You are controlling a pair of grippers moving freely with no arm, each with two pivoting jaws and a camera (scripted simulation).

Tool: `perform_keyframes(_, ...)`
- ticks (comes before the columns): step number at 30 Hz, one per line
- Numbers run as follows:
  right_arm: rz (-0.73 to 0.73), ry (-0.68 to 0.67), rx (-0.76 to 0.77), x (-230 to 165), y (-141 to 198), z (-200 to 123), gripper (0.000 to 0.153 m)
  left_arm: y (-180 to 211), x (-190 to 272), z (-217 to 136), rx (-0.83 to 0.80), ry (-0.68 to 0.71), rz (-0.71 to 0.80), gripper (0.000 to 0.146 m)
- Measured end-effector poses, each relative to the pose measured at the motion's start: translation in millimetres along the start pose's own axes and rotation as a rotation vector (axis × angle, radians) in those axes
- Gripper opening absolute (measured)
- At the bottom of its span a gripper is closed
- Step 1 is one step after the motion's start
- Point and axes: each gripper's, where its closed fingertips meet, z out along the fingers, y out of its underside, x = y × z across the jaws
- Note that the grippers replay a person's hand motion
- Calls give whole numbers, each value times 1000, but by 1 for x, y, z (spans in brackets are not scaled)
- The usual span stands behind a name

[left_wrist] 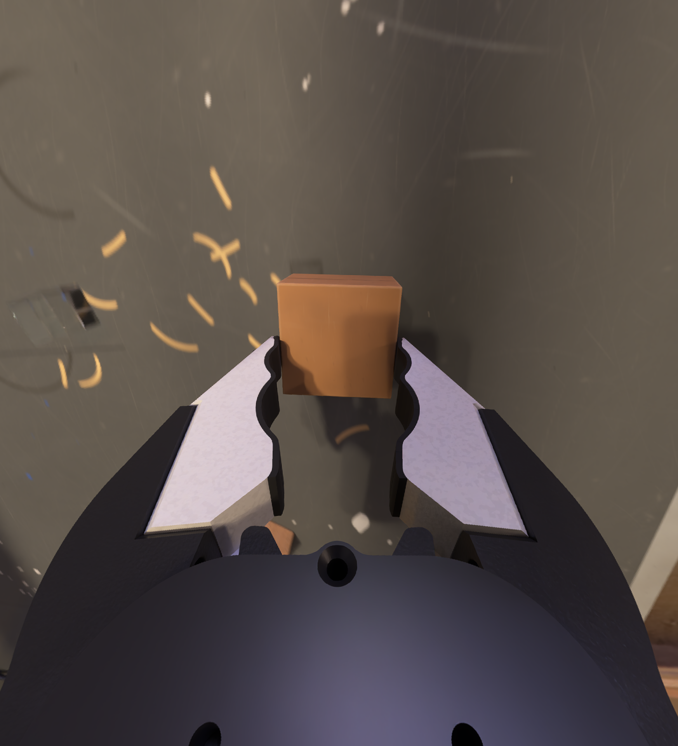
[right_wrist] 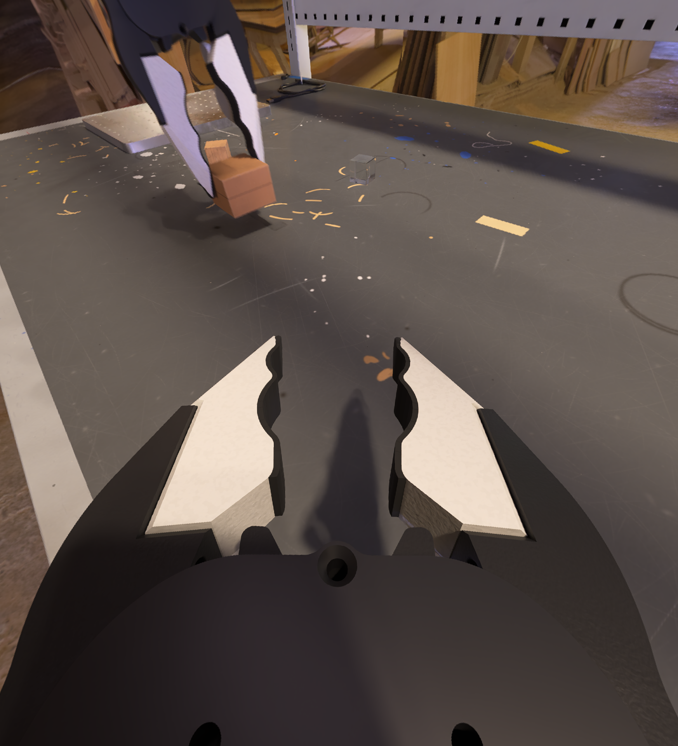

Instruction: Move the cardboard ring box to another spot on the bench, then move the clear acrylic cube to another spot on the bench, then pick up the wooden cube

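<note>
My left gripper (left_wrist: 337,343) is shut on the brown cardboard ring box (left_wrist: 339,337) and holds it above the grey bench. In the right wrist view the same gripper (right_wrist: 232,177) hangs over the far left of the bench with the ring box (right_wrist: 244,187) lifted clear of its shadow. The wooden cube (right_wrist: 217,150) stands just behind the box. The clear acrylic cube (right_wrist: 363,168) stands to the right of them; it also shows faintly in the left wrist view (left_wrist: 53,317). My right gripper (right_wrist: 337,343) is open and empty, low over the near bench.
A perforated metal plate (right_wrist: 127,127) lies at the far left corner and a black cable (right_wrist: 299,86) at the back edge. Tape strips (right_wrist: 502,225) and wood shavings (right_wrist: 317,202) mark the bench (right_wrist: 490,323). The pale bench edge (right_wrist: 10,331) runs down the left.
</note>
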Motion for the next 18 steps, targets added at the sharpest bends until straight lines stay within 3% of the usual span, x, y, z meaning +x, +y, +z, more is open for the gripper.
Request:
perform_keyframes(7, -12, -20, -7, -2, -2, 9, 55, 56, 22, -1, 19, -6, -156, 57)
perform_keyframes(18, -26, -35, -20, -5, -4, 12, 57, 56, 28, 12, 32, -30, -169, 57)
